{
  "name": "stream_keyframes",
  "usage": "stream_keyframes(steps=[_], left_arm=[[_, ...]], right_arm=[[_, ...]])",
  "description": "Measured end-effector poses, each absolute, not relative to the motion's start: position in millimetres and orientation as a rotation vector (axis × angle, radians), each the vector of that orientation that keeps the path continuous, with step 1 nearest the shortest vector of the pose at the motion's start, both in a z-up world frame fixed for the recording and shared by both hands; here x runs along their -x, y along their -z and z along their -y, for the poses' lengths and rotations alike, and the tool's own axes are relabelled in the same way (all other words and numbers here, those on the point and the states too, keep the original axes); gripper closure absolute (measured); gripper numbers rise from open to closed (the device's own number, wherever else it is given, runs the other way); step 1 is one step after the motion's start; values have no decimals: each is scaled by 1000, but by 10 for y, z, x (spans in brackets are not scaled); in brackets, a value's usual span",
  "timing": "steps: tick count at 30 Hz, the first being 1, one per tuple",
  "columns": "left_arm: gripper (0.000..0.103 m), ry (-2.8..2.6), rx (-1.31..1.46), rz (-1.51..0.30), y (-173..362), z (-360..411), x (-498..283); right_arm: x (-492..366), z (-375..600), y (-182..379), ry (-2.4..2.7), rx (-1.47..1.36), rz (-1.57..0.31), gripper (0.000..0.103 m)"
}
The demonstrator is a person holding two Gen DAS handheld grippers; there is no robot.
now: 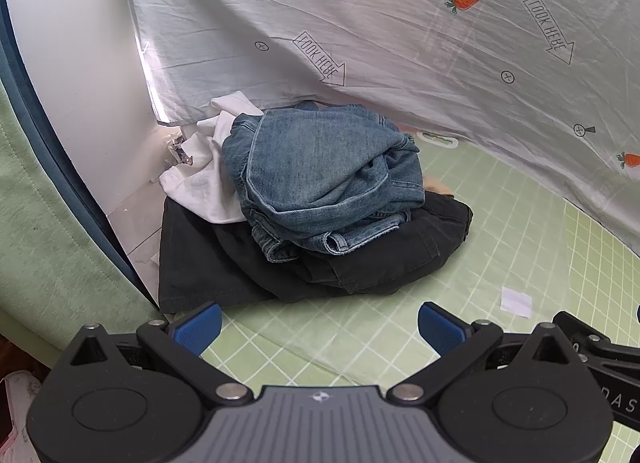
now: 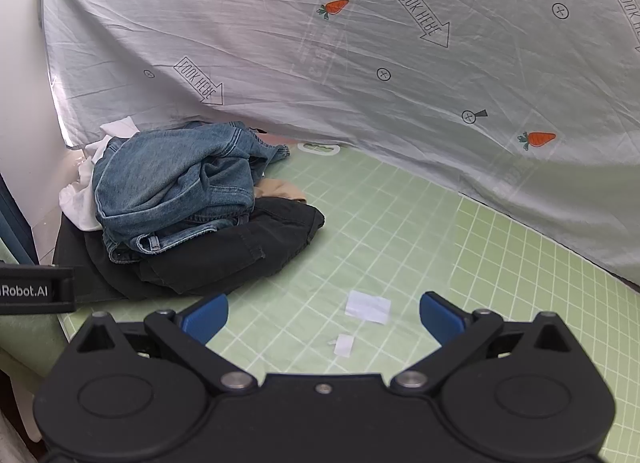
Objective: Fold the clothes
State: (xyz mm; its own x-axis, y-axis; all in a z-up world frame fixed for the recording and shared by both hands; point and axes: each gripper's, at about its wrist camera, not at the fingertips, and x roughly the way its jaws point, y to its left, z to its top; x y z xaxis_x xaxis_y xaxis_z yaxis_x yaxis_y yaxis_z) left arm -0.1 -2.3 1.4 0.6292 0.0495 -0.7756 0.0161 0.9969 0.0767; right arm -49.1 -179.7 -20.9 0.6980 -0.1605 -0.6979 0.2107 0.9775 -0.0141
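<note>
Two views look forward along handheld grippers toward a heap of clothes on a pale green mat (image 1: 520,247) printed with a white grid.

In the left wrist view, the left gripper (image 1: 319,327) points steeply downward with its blue-padded fingers (image 1: 199,327) spread wide and nothing between them. Beyond and slightly left of the left finger lies the edge of a black garment (image 1: 224,263), the bottom layer of the heap. A white garment (image 1: 208,183) sits farther off on that same side, against a white wall. Straight ahead of the gap between the fingers, crumpled blue jeans (image 1: 320,171) rest on top of the black garment. Ahead of the right finger, a small white paper scrap (image 1: 516,302) lies flat on the mat.

In the right wrist view, the right gripper (image 2: 324,317) also stands wide open and holds nothing. The heap lies ahead and left of its left finger, with the jeans uppermost and a bit of tan cloth (image 2: 280,191) showing at the far right side of the heap. Two white scraps lie on the mat between the fingers.

Behind everything hangs a pale sheet (image 2: 360,83) printed with carrots and arrows.
</note>
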Motion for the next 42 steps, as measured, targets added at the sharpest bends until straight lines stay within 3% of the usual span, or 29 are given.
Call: stream_keyframes(steps=[42], left_arm=[[0, -6, -89, -888, -11, 53, -15]], right_arm=[[505, 1791, 290, 205, -70, -779, 0]])
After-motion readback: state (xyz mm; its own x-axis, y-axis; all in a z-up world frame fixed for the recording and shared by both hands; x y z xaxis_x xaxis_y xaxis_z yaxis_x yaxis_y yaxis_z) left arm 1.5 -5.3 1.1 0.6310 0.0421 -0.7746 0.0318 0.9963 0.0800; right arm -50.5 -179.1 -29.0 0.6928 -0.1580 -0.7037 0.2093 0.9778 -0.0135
